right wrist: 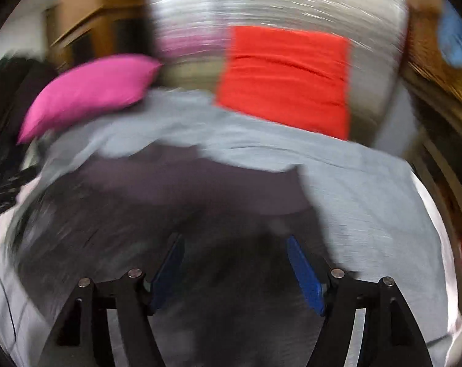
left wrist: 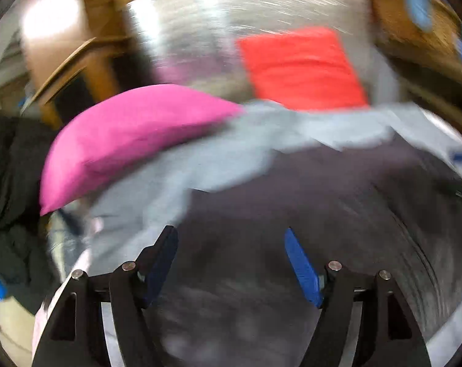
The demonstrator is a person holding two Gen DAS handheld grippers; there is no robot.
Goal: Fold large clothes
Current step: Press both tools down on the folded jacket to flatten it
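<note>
Item: dark garment (right wrist: pixel 200 208), large, charcoal to plum in tone, spread across a pale grey sheet (right wrist: pixel 368 202) on the bed, directly below both of your grippers. Both views are heavily blurred, so weave, seams and garment type cannot be told.

Handling, as a judgement: soft, limp and light; it will drape and sag rather than hold a crease, and may drag the sheet beneath it. Take it by an outer edge or corner, one in each gripper, pinching the garment's layer only.

Left gripper (left wrist: pixel 231 263): blue pads standing wide apart, nothing between them, dark cloth below.
Right gripper (right wrist: pixel 234 272): the same, jaws well parted and empty, over the garment's near part.

Also present:
- Pink pillow (left wrist: pixel 129 140), plump, smooth cover, lying on the sheet's far left.
- Red-orange folded cloth (right wrist: pixel 286 76), flat, rectangular, faint creases, just beyond the sheet.
- Silvery-grey bed surface (right wrist: pixel 261 3), glossy streaks from blur.
- Dark heap of clothing (left wrist: pixel 10 183) at your left edge.
- Wooden furniture (left wrist: pixel 99 21) behind, brown, hard-edged.
</note>
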